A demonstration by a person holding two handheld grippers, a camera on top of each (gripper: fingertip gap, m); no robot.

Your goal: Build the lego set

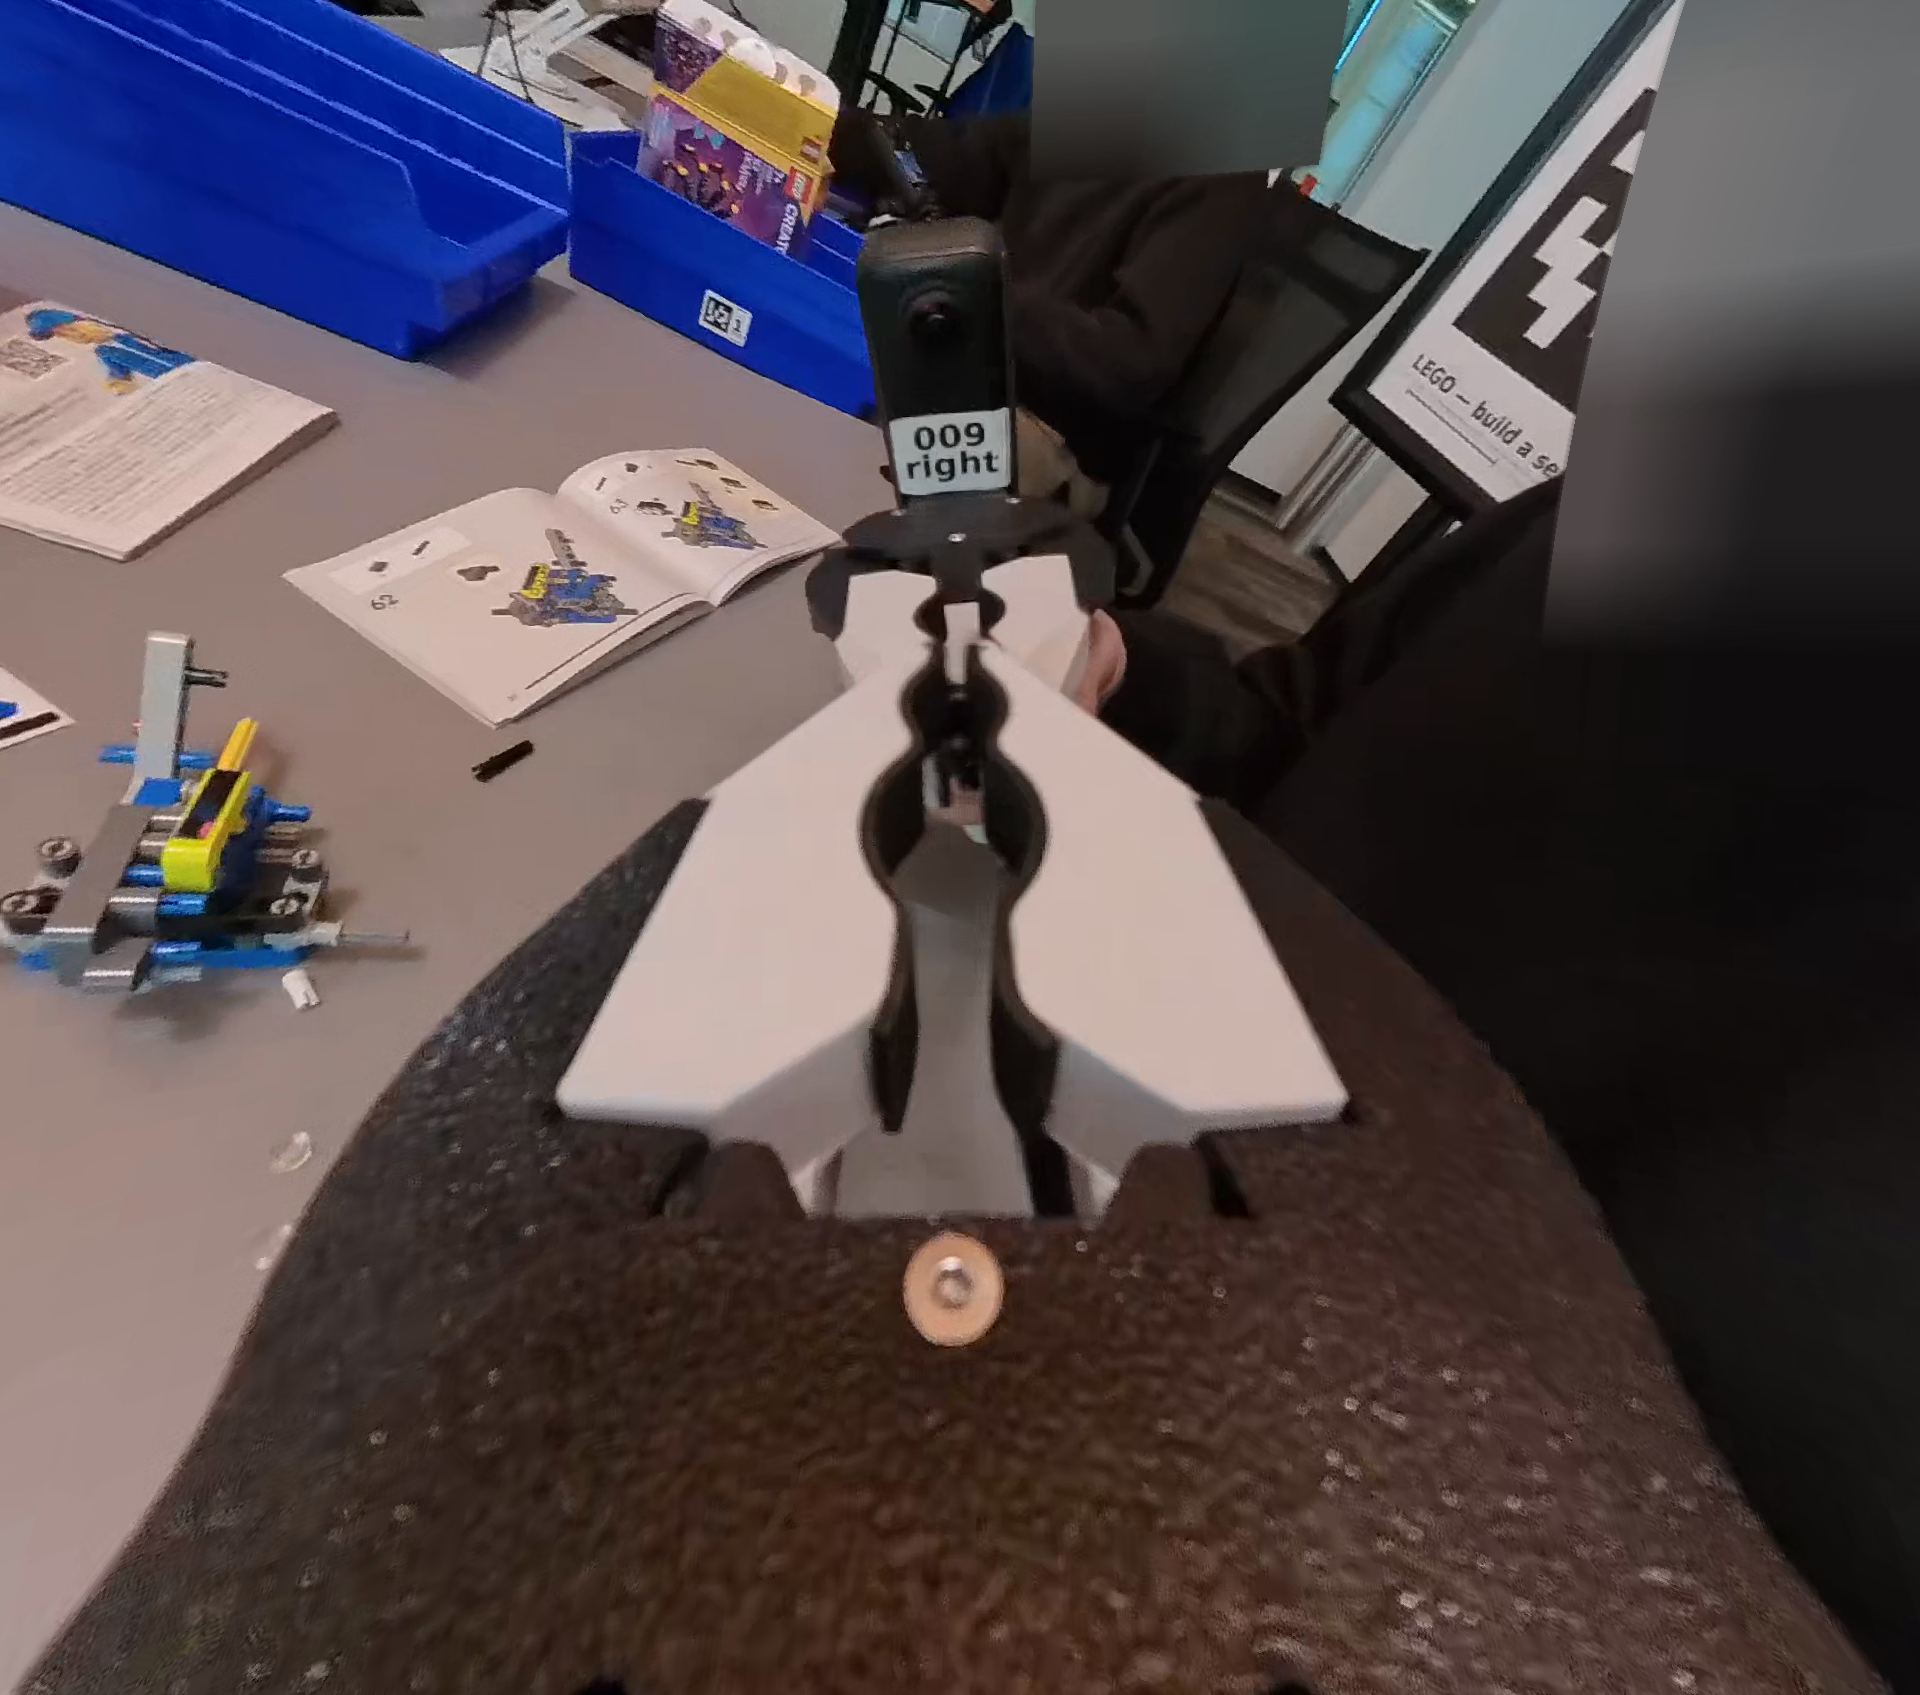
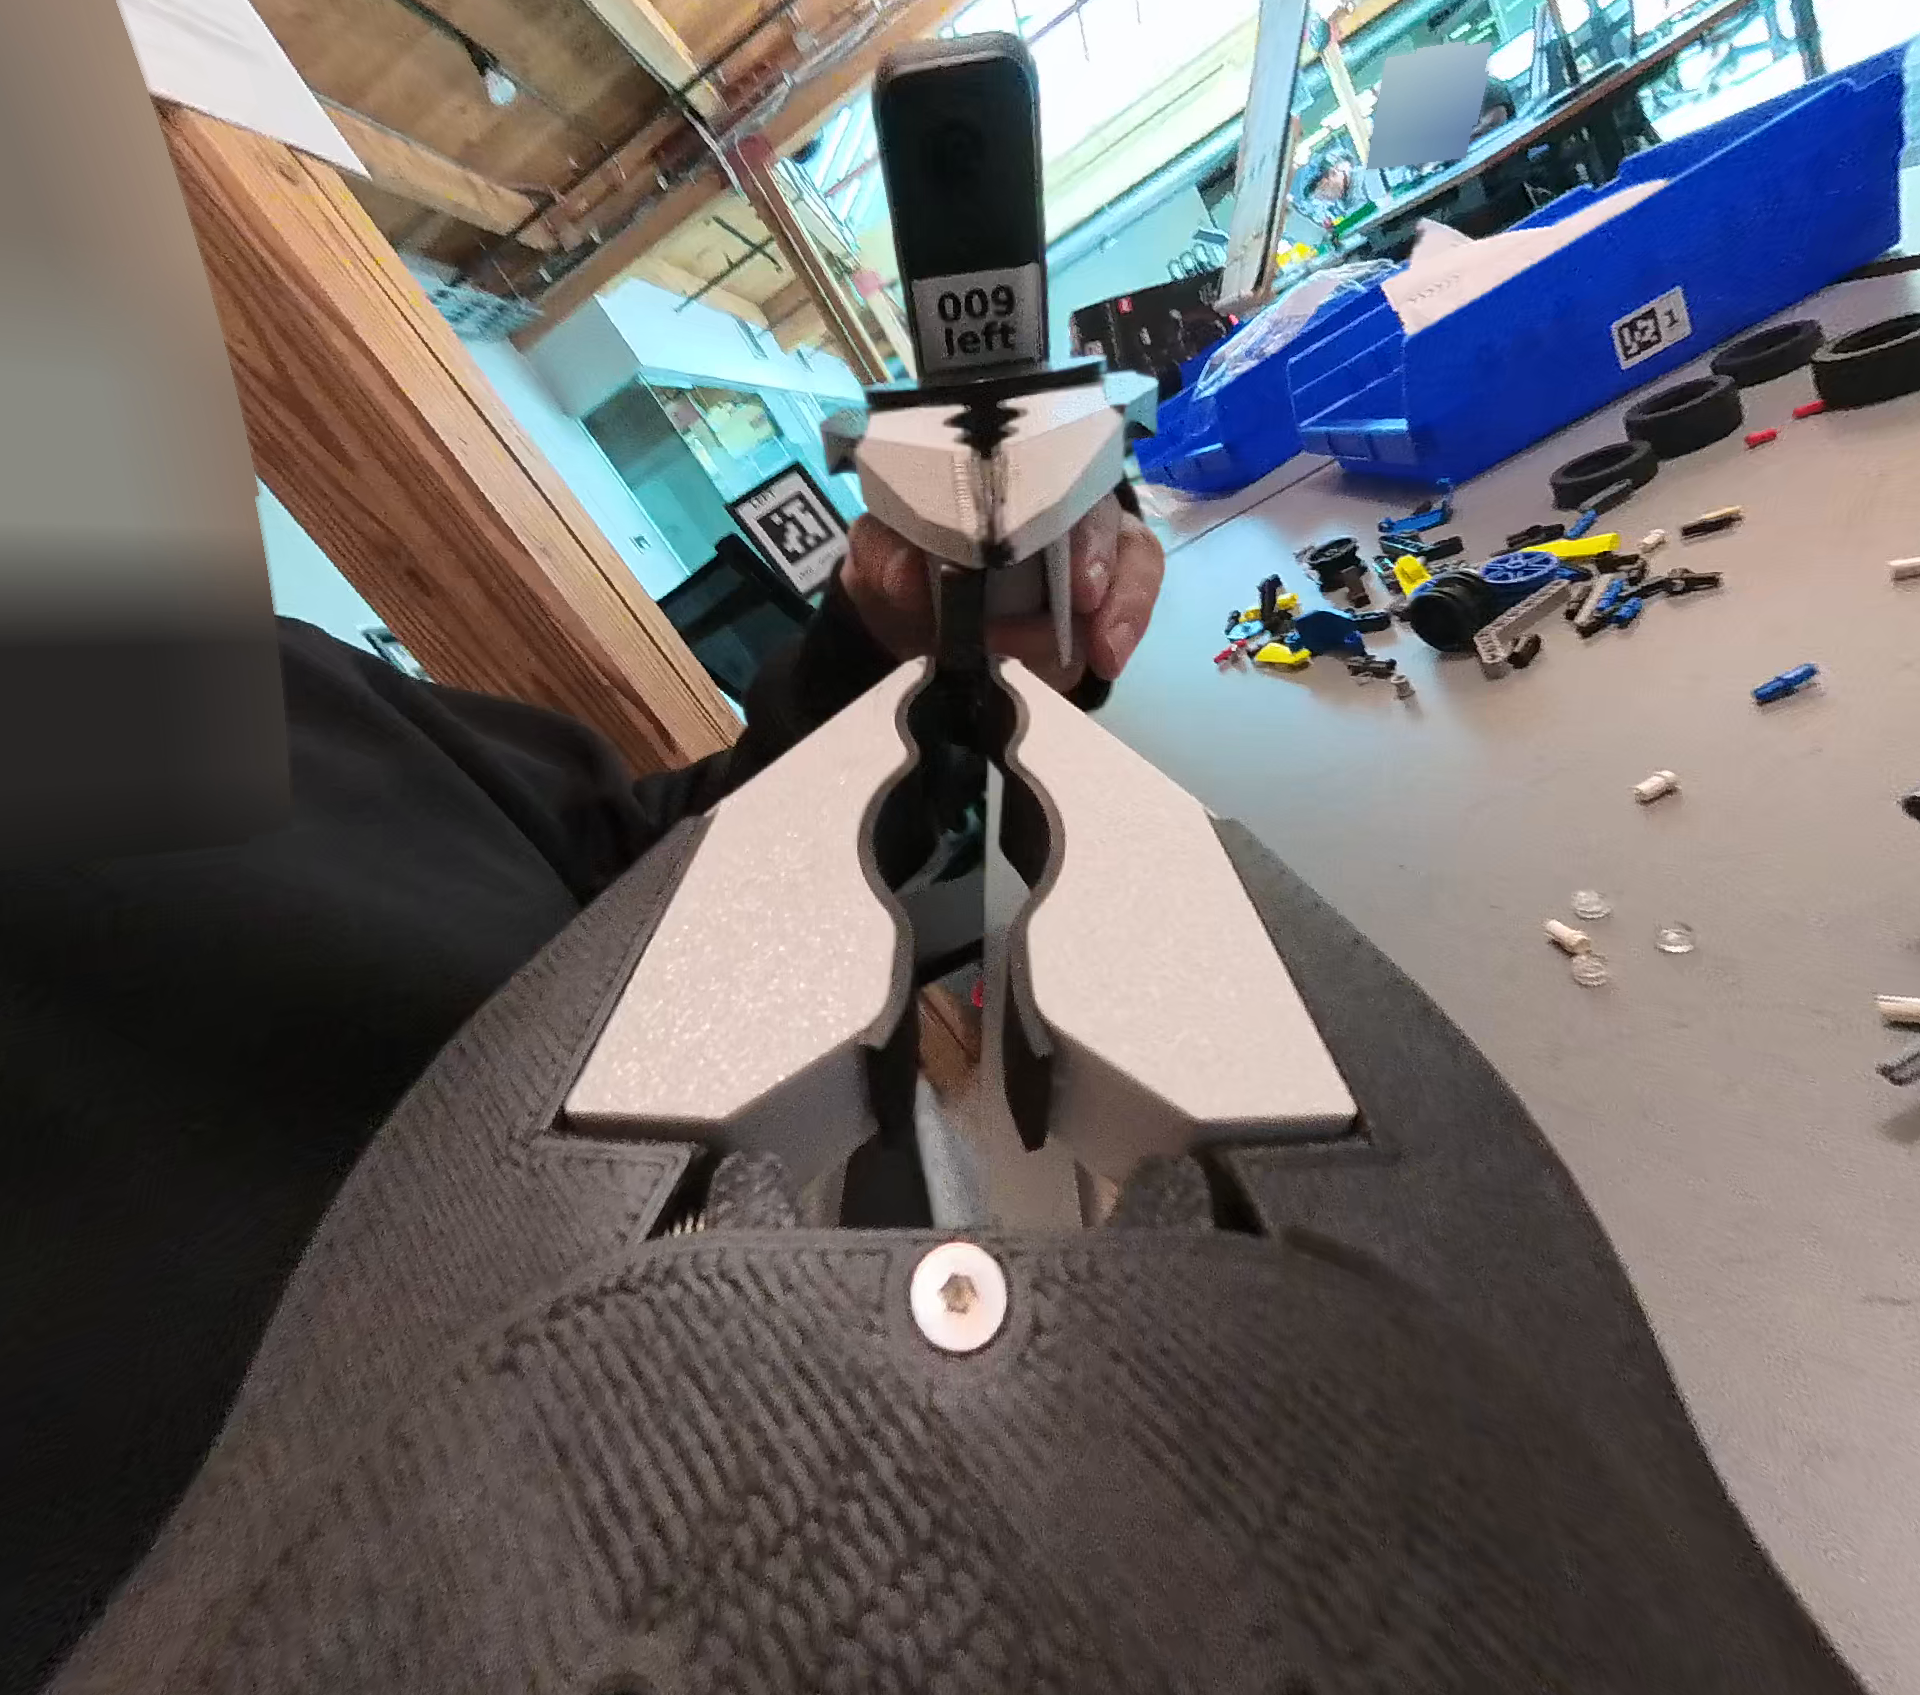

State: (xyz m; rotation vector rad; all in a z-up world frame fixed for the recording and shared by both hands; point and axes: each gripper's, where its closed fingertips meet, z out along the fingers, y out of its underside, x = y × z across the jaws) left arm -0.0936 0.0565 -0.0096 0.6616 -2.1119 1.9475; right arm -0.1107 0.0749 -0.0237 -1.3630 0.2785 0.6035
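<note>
Meeting nose to nose off the near edge of the tabletop, well apart from the model: left gripper and right gripper, likely lifting a small join into clear air where both cameras can look along it. Pinching a thin black part in the left jaws, as far as the right wrist view shows, with the part hanging down from the closed tips. Standing nearly together too, the right jaws, but cannot tell whether gripping that part, something else, or nothing.

Sitting half built on the tabletop, the blue, yellow and grey model, probably parked there waiting for this sub-piece. Lying open just behind it, a booklet, presumably staying in reading range. Lying between model and booklet, a lone black pin. Spreading in a heap on the right side, loose pieces, with tyres lining up before the blue bins, seemingly sorted for reach.

Hiding the contact point itself: both pairs of fingers, crowding it from each side. Showing only edge-on, the part, so giving away neither shape nor length. Wrapping the left handle, a hand, partly covered. Running off the left edge, the model's near corner.
</note>
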